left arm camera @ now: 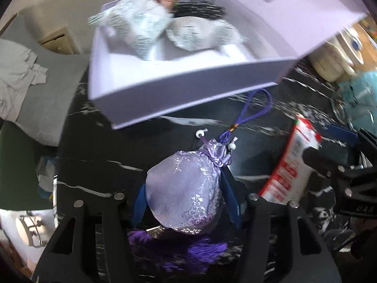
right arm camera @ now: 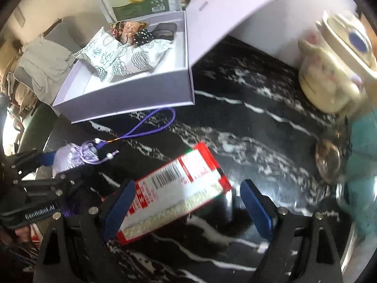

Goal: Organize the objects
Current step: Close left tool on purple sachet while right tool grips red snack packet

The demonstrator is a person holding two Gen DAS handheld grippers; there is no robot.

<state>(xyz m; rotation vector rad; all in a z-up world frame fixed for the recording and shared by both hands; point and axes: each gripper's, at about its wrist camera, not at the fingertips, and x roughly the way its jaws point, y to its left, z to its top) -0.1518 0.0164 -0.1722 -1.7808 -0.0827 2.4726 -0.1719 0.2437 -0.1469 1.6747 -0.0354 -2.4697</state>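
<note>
pouch: the lilac silk pouch (left arm camera: 186, 188) sits between my left fingers (left arm camera: 229, 188), its drawstring neck pointing away from me toward the box; i take it round the belly so the cord (left arm camera: 254, 108) and the purple tassel (left arm camera: 174, 247) hang free.
left fingers: pinching the pouch, blue pads pressed on both its sides; no earlier look to compare.
box: the open lilac box (left arm camera: 188, 92) lies just beyond the pouch on the black marbled worktop (right arm camera: 247, 127), lid tipped back, so i judge that is where the pouch goes.
inside the box: two white printed packets (right arm camera: 117, 56) and some darker bits fill the far half; the near half looks free.
right fingers: spread wide (right arm camera: 186, 207), touching nothing, with the red and white packet (right arm camera: 174, 191) lying on the worktop between them, probably next.
pose: both hands point steeply down at the worktop, left beside right.
bystanders: cream mug (right arm camera: 329, 80) off to the right, well apart.
</note>
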